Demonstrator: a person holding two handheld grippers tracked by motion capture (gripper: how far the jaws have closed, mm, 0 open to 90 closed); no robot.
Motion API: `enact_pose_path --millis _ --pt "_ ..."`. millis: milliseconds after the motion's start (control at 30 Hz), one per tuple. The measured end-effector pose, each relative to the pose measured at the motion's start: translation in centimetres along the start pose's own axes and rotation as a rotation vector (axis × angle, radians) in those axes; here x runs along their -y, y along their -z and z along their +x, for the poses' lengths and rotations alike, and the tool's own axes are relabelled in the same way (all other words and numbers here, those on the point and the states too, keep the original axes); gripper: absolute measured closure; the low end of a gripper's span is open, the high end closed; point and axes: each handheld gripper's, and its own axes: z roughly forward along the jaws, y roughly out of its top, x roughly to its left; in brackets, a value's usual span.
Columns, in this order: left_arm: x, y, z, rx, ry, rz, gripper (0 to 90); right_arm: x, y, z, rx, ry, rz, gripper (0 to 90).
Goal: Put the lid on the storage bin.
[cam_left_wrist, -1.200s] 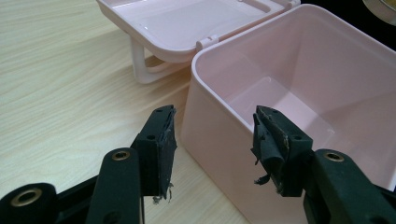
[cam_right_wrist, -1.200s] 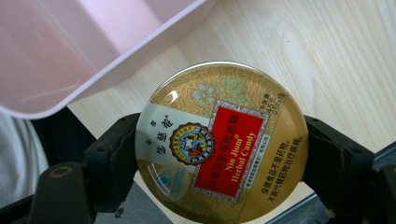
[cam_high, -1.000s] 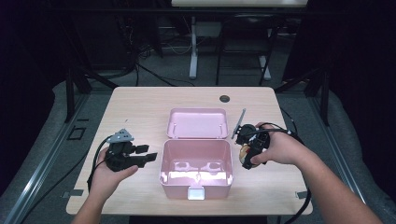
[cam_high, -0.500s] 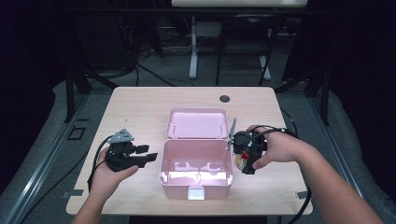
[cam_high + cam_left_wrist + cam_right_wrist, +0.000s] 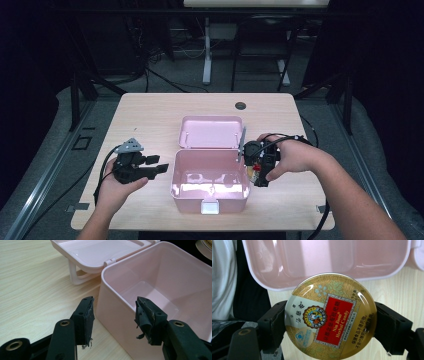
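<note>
Dark room, grey floor (image 5: 45, 165), black cables (image 5: 170, 82).

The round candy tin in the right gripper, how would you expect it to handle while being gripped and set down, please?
The candy tin looks rigid, so the right gripper, clamping its rim, probably won't dent it. Its glossy, curved edge could slip or pivot between the pads. Set on edge it may roll; flat in the pink box it should sit steady.

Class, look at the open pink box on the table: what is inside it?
The pink box shows only its bare glossy floor and walls, with nothing in it. The candy tin is outside, clamped in the right gripper. The near-wall corner is hidden.
</note>
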Motion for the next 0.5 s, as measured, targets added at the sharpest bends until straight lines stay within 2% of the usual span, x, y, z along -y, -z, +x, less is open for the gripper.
enact_pose_path --millis 233,500 --pt "0.0 0.0 0.0 0.002 -0.01 0.002 48.8 -1.3 -0.2 0.4 -0.005 0.028 -0.001 19.8" --pt "0.0 -0.1 0.0 0.001 -0.009 -0.002 48.9 -2.6 -0.4 0.4 -0.017 0.035 -0.016 19.8"
